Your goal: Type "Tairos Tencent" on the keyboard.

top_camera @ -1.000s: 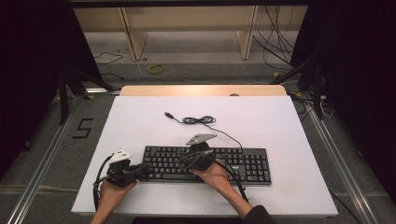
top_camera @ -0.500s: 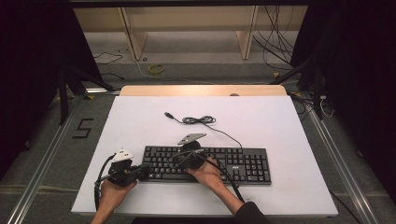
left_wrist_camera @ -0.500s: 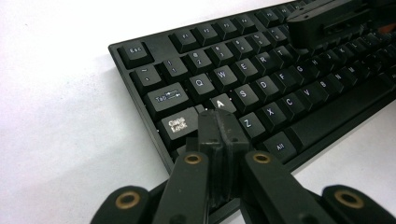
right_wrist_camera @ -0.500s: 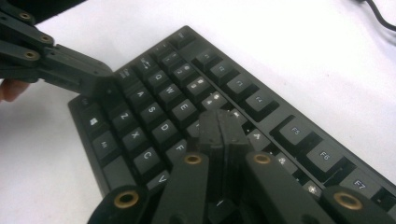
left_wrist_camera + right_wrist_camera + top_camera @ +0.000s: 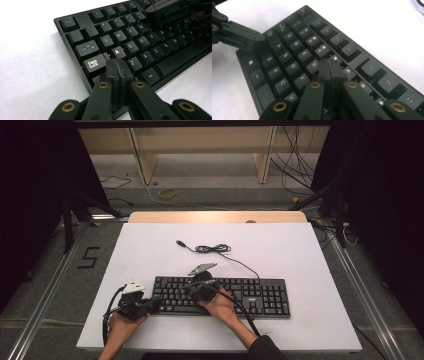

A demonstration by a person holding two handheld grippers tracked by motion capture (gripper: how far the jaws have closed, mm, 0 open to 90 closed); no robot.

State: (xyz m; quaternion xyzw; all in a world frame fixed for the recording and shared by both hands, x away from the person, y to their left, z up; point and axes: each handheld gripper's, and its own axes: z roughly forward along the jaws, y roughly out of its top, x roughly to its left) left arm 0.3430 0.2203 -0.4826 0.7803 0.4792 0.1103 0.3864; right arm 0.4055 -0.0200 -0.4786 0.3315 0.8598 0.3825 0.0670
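On the white surface (image 5: 300, 255) lies a black keyboard (image 5: 260, 295), toward the near edge and a little left of centre, its cable (image 5: 215, 249) coiled loosely behind it. At the keyboard's left end the left claw (image 5: 150, 304) rests low over the corner keys; in the left gripper view its jaws are pressed together with nothing between them, the joined tip (image 5: 117, 68) hanging just above the Caps Lock key (image 5: 93, 64) and the A key (image 5: 116, 51). Both claws have gone from slightly parted a second ago to fully narrow now, so each makes a single blunt point, which looks like preparation for pressing keys rather than gripping anything. Further right, the right claw (image 5: 192, 290) has shifted leftward and lower over the letter block since the earlier high views, and its hand now lies across the keyboard's middle. In the right gripper view its jaws are likewise closed and empty, the tip (image 5: 329, 68) poised near the R key (image 5: 314, 65) and the top number row. I judge typing is about to begin; whether either tip touches a key yet I cannot tell.
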